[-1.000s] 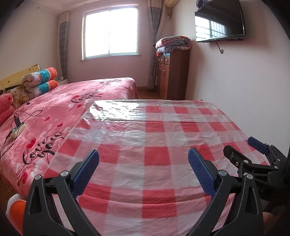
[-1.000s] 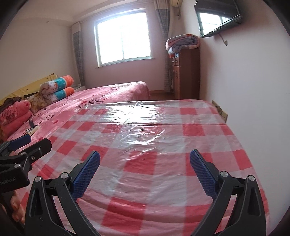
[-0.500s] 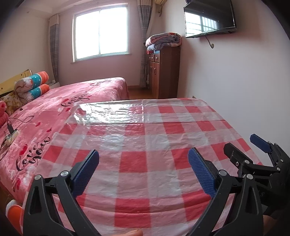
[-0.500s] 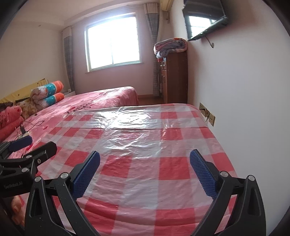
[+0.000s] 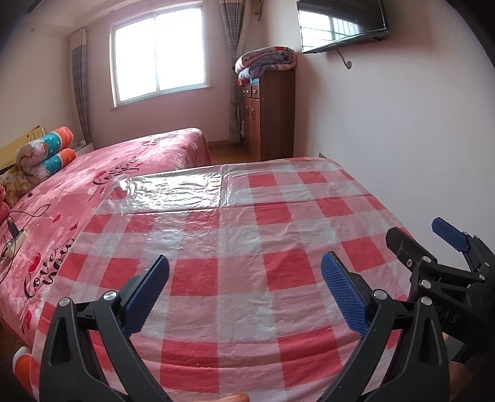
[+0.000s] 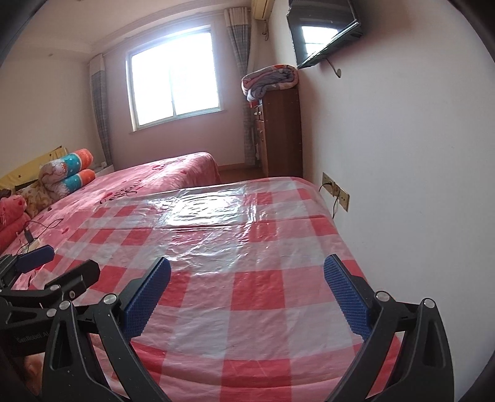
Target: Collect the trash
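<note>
left wrist view: left gripper (image 5: 244, 280) low in the frame, jaws spread wide, nothing between them; right gripper (image 5: 431, 244) at the lower right edge, likewise agape and empty. right wrist view: right gripper (image 6: 247, 281) wide open over the checked plastic cloth (image 6: 256, 290), left gripper (image 6: 58, 266) at the lower left. since a second ago both views tilted up and swung a little rightward: window (image 5: 157, 52) and television (image 5: 342, 24) now higher and larger, wall socket (image 6: 335, 191) now plainly in view at right of centre. no trash visible anywhere on the cloth or the pink bedspread (image 5: 77, 185); whereabouts not shown. fits either a search for rubbish yet to be found or a surface already cleared; cannot tell which.
</note>
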The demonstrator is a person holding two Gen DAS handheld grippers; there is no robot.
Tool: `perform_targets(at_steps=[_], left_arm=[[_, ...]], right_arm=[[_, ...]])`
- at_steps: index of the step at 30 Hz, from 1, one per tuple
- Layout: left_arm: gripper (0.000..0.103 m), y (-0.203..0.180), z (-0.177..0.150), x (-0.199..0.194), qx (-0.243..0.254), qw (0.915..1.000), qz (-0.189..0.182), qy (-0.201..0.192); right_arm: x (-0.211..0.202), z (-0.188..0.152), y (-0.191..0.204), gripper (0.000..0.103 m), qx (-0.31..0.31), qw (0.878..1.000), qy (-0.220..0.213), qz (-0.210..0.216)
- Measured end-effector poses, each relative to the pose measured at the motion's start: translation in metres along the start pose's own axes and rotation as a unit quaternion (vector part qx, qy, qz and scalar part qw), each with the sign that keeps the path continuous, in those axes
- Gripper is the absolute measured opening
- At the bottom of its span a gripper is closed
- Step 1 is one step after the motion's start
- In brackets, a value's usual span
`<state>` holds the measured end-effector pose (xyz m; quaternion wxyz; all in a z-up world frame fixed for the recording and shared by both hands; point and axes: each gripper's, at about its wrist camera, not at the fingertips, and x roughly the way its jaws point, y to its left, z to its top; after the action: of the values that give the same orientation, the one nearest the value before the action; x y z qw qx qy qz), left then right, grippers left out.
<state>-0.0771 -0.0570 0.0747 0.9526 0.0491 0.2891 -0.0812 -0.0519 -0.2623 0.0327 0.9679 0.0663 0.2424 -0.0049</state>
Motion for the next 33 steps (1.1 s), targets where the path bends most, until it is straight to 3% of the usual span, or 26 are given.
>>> perform_targets(at_steps=[16, 33], left_arm=[[0.099, -0.009, 0.000, 0.005, 0.000, 0.9999, 0.011, 0.006], [0.099, 0.003, -0.001, 0.009, -0.013, 0.9995, 0.027, 0.010]], right_arm=[[-0.003, 0.002, -0.023, 0.098, 0.036, 0.999, 0.004, 0.002], [-0.002, -0.001, -0.011, 0.098, 0.013, 1.000, 0.007, 0.021]])
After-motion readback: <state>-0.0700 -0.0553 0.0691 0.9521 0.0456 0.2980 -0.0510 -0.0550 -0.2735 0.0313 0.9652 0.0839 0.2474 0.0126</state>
